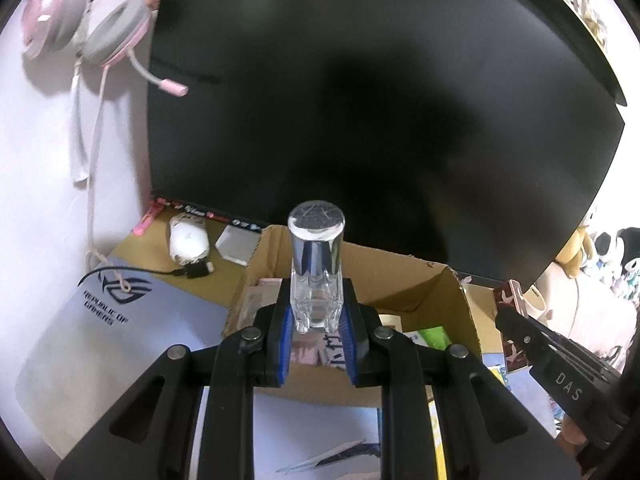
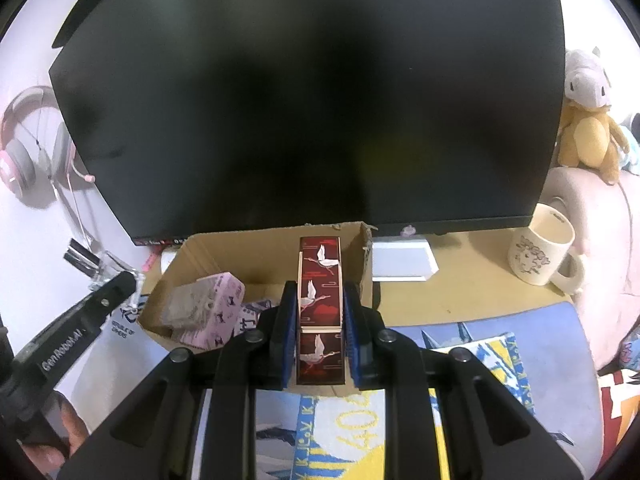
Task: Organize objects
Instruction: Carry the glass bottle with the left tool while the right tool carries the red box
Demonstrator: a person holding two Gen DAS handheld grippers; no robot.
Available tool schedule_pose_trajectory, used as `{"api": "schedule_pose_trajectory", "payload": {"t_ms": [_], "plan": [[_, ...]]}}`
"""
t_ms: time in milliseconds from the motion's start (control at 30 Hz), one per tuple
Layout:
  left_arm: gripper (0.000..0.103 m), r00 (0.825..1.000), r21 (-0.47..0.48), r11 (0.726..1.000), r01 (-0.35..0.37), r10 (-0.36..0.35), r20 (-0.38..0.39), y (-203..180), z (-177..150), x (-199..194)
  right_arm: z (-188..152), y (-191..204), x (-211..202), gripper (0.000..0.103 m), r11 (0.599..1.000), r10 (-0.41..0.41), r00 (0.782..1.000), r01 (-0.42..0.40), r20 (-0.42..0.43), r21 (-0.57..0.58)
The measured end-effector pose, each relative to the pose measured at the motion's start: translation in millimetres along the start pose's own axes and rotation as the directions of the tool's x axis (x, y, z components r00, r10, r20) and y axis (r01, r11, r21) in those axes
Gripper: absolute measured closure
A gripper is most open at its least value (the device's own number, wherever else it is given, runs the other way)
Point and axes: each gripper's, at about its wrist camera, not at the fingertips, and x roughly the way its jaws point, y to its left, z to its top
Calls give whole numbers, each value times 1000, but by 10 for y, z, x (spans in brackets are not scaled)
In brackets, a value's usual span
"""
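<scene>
My left gripper (image 1: 318,312) is shut on a clear glass perfume bottle (image 1: 316,300) with a silver cap, held upright above the open cardboard box (image 1: 440,292). My right gripper (image 2: 320,316) is shut on a dark red box with white cranes (image 2: 320,280), held upright over the same cardboard box (image 2: 256,256). Pink packets (image 2: 216,308) lie inside the box at its left. In the right wrist view the left gripper (image 2: 120,280) with the glass bottle shows at the left edge; in the left wrist view the right gripper (image 1: 516,312) with the red box shows at the right.
A large black monitor (image 2: 312,92) stands right behind the box. A pink headset (image 1: 84,20) hangs on the wall at left. A white mouse (image 1: 188,240) and a cable lie on the desk mat (image 1: 100,340). A mug (image 2: 540,248) and plush toys (image 2: 588,120) stand at right.
</scene>
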Motion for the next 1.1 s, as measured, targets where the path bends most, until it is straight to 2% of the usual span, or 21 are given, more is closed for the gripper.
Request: {"api": "schedule_pose_trajectory", "payload": {"t_ms": [233, 367, 433, 533, 700, 867, 1100], "plan": [[83, 998, 89, 995, -52, 49, 39, -230, 73, 109, 63, -59, 26, 80, 999, -19, 999, 18, 41, 44], [83, 997, 90, 995, -51, 45, 67, -234, 104, 103, 68, -106, 75, 80, 992, -34, 997, 26, 63, 125], [83, 997, 83, 996, -36, 29, 77, -221, 120, 84, 69, -86, 108, 80, 991, -15, 997, 5, 72, 132], [83, 996, 84, 995, -51, 44, 81, -213, 122, 91, 50, -23, 208, 80, 993, -1, 997, -8, 72, 115], [83, 998, 65, 996, -58, 55, 43, -145, 101, 230, 38, -3, 267, 80, 993, -9, 999, 3, 48, 120], [83, 998, 24, 998, -61, 61, 6, -69, 72, 354, 37, 21, 198, 80, 996, -8, 998, 2, 69, 92], [83, 999, 29, 999, -29, 29, -13, -81, 39, 431, 48, -5, 188, 80, 998, 5, 997, -9, 71, 62]]}}
